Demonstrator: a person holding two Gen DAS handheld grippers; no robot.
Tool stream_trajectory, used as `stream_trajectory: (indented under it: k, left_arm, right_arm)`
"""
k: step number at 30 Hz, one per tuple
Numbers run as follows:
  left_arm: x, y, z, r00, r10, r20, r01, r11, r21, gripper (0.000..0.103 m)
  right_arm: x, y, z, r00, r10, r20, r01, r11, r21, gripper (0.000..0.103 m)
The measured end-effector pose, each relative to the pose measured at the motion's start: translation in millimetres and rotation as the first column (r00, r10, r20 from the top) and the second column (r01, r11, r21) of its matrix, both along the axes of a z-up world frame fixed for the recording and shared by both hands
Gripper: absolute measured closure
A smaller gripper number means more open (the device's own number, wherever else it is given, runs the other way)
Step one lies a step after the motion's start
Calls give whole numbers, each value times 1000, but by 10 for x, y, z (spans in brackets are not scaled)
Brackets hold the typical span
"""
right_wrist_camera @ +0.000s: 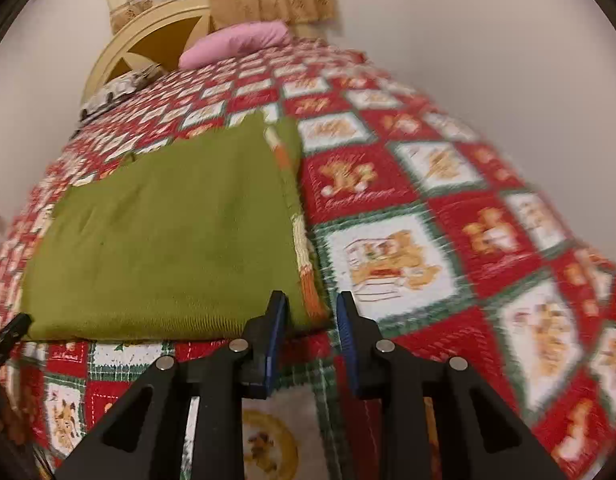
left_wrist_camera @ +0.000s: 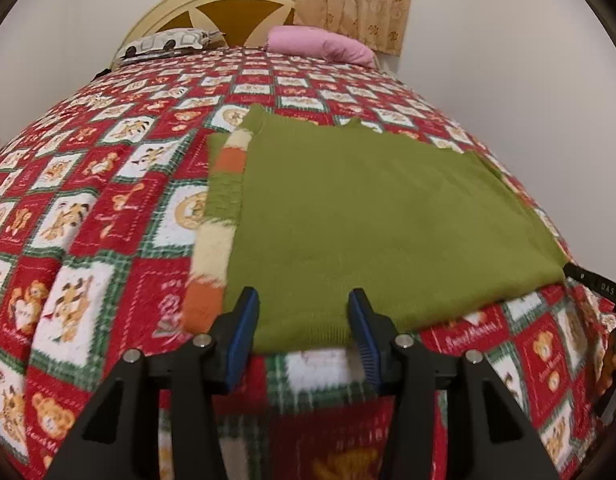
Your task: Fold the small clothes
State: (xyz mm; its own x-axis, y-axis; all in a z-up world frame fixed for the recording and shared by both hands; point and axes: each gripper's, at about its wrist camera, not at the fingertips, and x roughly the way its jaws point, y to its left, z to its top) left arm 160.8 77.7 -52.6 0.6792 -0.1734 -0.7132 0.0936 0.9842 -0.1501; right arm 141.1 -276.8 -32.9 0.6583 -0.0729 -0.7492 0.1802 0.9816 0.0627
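The left gripper (left_wrist_camera: 304, 320) stands wide apart over the near hem of the green sweater (left_wrist_camera: 371, 216), gripping nothing. The right gripper (right_wrist_camera: 311, 320), narrowly parted and empty, sits at the hem's corner toward three o'clock, likely for the next fold. The pink pillow (left_wrist_camera: 319, 42) lies at twelve o'clock.

white letters "DAS" on a black part (left_wrist_camera: 599, 286) at the right edge, blanket (left_wrist_camera: 108, 200) script too blurred to read
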Motion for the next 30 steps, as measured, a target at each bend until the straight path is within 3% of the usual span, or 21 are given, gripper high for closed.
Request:
stream_trajectory:
  k: [2,4,7,11,15,18,20,23,24,27,30]
  left_arm:
    - [-72,71,78,1000,14,19,-13,999,-39,40]
    - [-109,178,154,999,35,39,-31,995,-98,36]
    - [-89,352,245,993,99,65,-90,987,-130,32]
    - [74,480,247,991,131,41,-124,983,-133,32]
    - [260,510,123,988,150,20,-146,980,-135,27]
    - [462,483,2,986,164,-16,-164,975,-151,27]
    - [604,483,-74,983,175,-49,-182,962,-203,27]
    - [704,537,-212,974,195,-115,-224,910,-349,28]
    - [655,536,-201,972,215,-98,-236,897,-374,31]
    - [525,481,-243,977,189,-94,-211,889,-406,48]
    - [355,508,-251,980,182,-78,-198,869,-453,48]
  right_arm:
    - [-110,256,186,996,59,73,-54,997,-64,77]
    - [-143,572,309,981,158,111,-155,987,-42,77]
    - [-61,1018,360,949,291,123,-294,956,11,77]
    - [102,1524,233,915,387,111,-393,919,33,77]
    - [230,1695,-183,917,400,4,-399,915,58,77]
    - [182,1652,-209,915,401,41,-403,913,59,77]
    - [176,1624,-225,915,401,44,-403,912,74,77]
    - [184,1608,-240,915,401,52,-404,910,93,77]
    - [189,1605,-245,915,401,54,-404,909,100,77]
    - [183,1534,-256,914,400,62,-405,905,129,77]
    - [196,1517,-269,914,400,63,-405,903,146,77]
